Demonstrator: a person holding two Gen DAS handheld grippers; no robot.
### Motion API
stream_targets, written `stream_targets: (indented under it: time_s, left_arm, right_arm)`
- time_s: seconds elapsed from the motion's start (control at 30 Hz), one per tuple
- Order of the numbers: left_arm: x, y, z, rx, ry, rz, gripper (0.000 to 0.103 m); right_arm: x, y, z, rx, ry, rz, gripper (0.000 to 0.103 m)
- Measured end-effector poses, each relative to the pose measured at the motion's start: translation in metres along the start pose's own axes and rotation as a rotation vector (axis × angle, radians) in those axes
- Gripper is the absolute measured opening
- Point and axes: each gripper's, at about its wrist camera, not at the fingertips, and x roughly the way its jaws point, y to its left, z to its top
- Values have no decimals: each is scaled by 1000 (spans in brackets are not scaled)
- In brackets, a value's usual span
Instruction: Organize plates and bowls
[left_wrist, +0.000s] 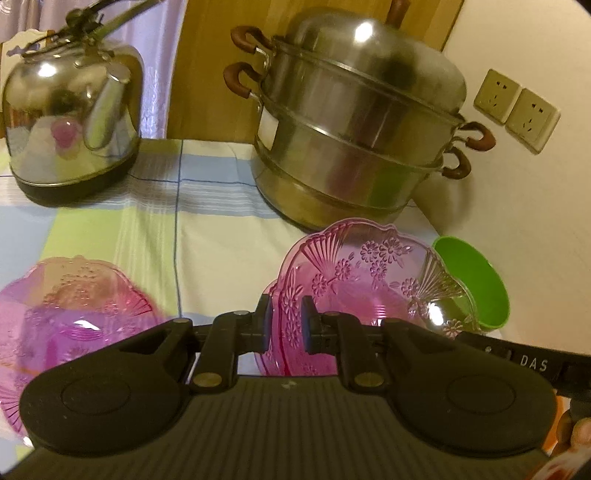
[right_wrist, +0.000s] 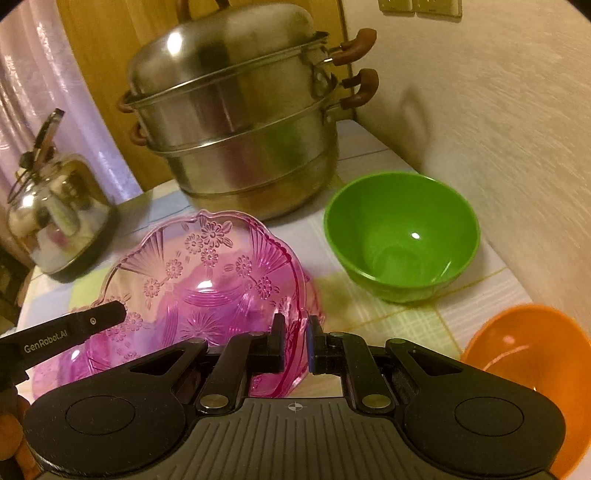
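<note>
My left tool (left_wrist: 286, 325) is pinched narrow on the near rim of a pink patterned plate (left_wrist: 369, 280), and my right tool (right_wrist: 295, 341) is clamped the same way on the opposite rim of that plate (right_wrist: 207, 280), so I carry it between both. It is tilted, and a second pink rim shows just under it, so I judge it is being nested onto a matching plate, though I cannot tell whether they touch yet. Another pink plate (left_wrist: 74, 306) lies apart on the worktop (left_wrist: 207, 240) to my left, not yet stacked. The green bowl (right_wrist: 402, 236) stands just beside the held plate, and the orange bowl (right_wrist: 524, 373) sits near my right tool; both remain loose, so most of the sorting is left. Behind, a steel steamer pot (right_wrist: 243, 122) crowds the back of the worktop close to the plate's far rim, and a kettle (left_wrist: 74, 122) stands at the back left, well apart.
</note>
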Motion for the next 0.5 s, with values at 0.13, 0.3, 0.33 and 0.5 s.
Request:
stream_targets:
  time_s: [0.13,0.3,0.33,0.5]
  left_arm:
    - [18,-1,-2,11,9,11,14]
    - [32,-3,-7,33,13,36,14]
    - [34,-2,-8,32,15,36,14]
    - [44,4,-15,30,37,51,14]
  right_arm:
    - [14,-5,4,5,7,-16,11]
    - [34,-10,4,17,29,-19,11]
    - [37,-11,4,17,34,-18,11]
    - [47,-9,1,-6,44,-26,11]
